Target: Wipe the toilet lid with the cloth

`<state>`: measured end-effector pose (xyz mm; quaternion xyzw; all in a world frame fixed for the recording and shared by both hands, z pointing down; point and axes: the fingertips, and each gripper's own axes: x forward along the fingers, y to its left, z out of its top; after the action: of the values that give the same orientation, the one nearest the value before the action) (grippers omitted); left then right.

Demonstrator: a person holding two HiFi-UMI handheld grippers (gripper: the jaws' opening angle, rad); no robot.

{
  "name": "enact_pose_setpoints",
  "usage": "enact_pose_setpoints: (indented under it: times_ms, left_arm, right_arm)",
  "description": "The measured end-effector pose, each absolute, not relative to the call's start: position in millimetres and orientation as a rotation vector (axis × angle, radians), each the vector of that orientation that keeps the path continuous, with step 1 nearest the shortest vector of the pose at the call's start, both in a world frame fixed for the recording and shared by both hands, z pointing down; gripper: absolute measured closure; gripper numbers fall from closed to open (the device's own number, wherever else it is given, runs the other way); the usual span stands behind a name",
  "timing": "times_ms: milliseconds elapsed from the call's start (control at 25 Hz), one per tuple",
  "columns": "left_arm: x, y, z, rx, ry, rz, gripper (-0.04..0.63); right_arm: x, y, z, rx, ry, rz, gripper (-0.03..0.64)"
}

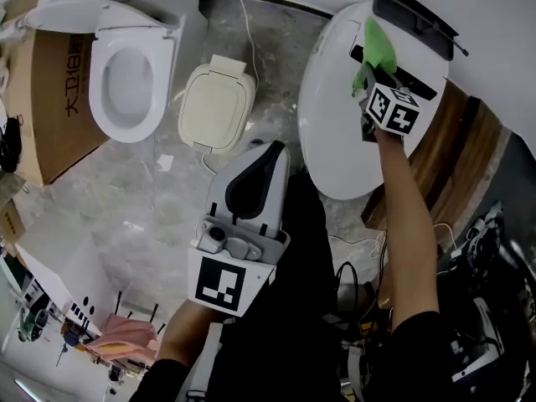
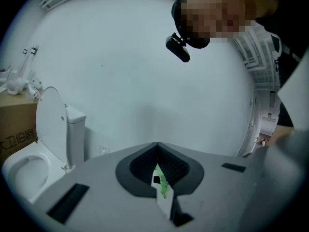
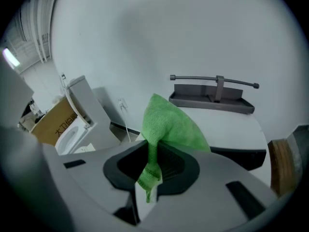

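A white toilet lid lies flat on a wooden stand at the upper right of the head view, with a black hinge bar at its far end. My right gripper hovers over the far part of the lid, shut on a green cloth. In the right gripper view the cloth bunches up out of the closed gripper, with the lid and hinge bar beyond. My left gripper is held near my body over the floor. It is shut and holds nothing.
A white toilet with its seat up stands at the upper left beside a cardboard box. A cream seat unit lies on the marble floor. The wooden stand juts out on the right. Cables trail near my legs.
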<state>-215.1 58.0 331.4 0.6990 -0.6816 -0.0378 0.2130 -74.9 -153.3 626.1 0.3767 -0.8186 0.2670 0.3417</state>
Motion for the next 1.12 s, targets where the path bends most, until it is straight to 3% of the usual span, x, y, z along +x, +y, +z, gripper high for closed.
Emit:
enact_pose_setpoints:
  times_ms: [440, 1120]
  left_arm:
    - [-225, 55, 344, 1.88, -1.913, -0.093, 0.597]
    - [-233, 63, 348, 1.869, -1.92, -0.103, 0.597]
  right_arm:
    - [-112, -189, 655, 0.839, -1.94, 0.512, 0.549]
    - [-129, -149, 686, 0.391, -1.683, -0.114, 0.549]
